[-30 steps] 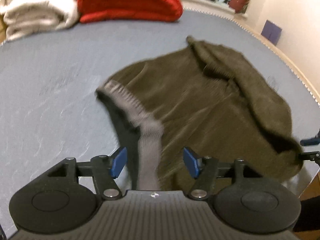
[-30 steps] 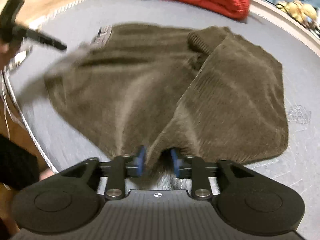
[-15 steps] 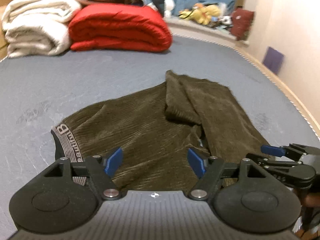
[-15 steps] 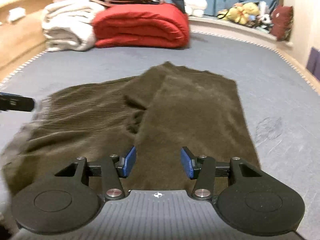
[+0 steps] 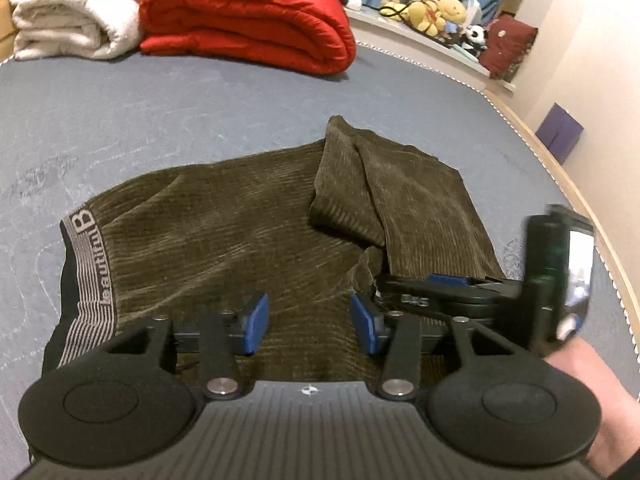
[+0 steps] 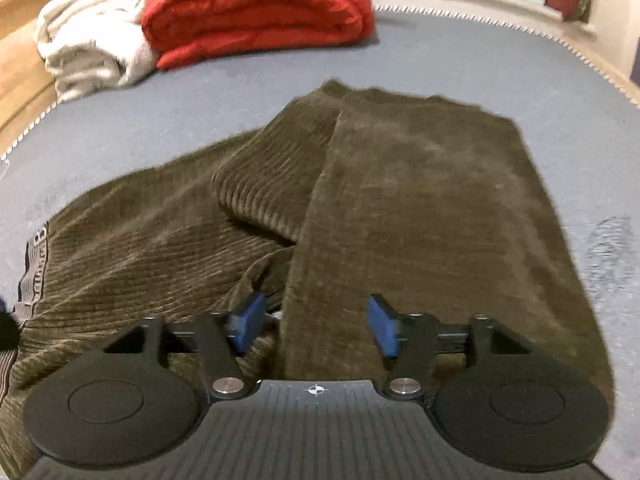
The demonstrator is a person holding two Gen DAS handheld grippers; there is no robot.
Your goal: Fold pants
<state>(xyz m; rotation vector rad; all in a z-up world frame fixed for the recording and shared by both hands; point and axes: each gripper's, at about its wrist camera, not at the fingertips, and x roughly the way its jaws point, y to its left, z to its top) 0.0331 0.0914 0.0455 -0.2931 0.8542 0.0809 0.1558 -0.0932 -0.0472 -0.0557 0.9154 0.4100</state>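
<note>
While the olive-brown corduroy pants point(image 5: 248, 232) lie spread on the grey-blue quilted mattress point(image 5: 160, 120), the left wrist view has the left gripper point(image 5: 306, 326) over their near edge, jaws closing with cloth below them and nothing pinched yet. To do this fold well, I judge, it should bite the full hem thickness right of the striped grey waistband point(image 5: 90, 268) before lifting. Only this view shows the right gripper point(image 5: 376, 284) side-on (a hand point(image 5: 588, 392) behind it).

Seen from the right wrist, that gripper's jaws are opening, gripping nothing, far right of the waistband, above the folded-over leg point(image 6: 420, 208), whose smooth lie shows only here.
</note>
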